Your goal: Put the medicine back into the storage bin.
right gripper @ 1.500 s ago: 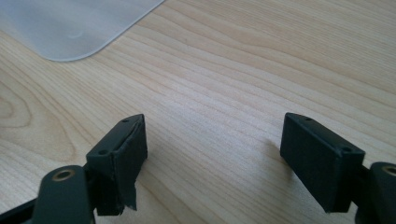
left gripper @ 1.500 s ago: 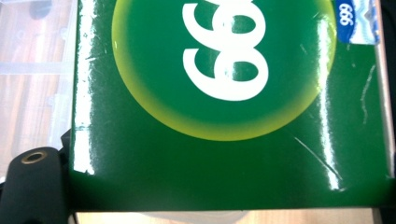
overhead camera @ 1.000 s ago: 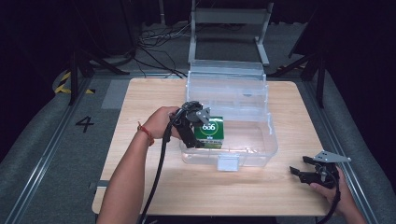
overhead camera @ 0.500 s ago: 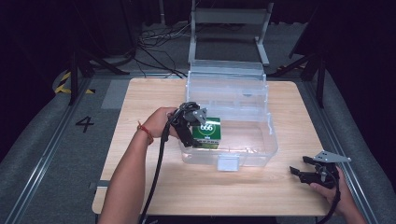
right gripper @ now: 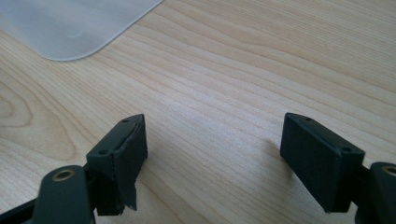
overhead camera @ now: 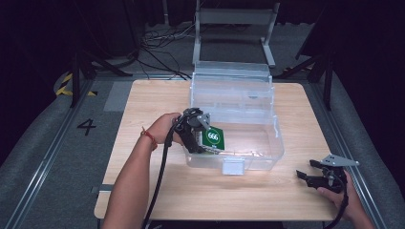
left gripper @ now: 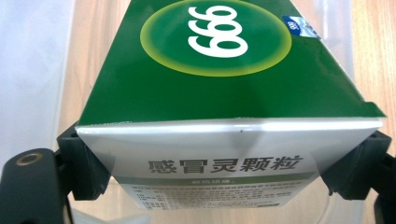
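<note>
- High view: left gripper [overhead camera: 203, 140] pinches green-and-white cardboard medicine box [overhead camera: 213, 138] over clear plastic bin [overhead camera: 267, 143], wall at 6 o'clock.
- Risk: box snags wall, slips.
- Right gripper [overhead camera: 308, 175] jaws spread, on wooden counter [overhead camera: 143, 109].

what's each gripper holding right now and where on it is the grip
The left gripper clamps the green box across its white end, one jaw on each side. The right gripper holds nothing; its jaws stand open over the table.
</note>
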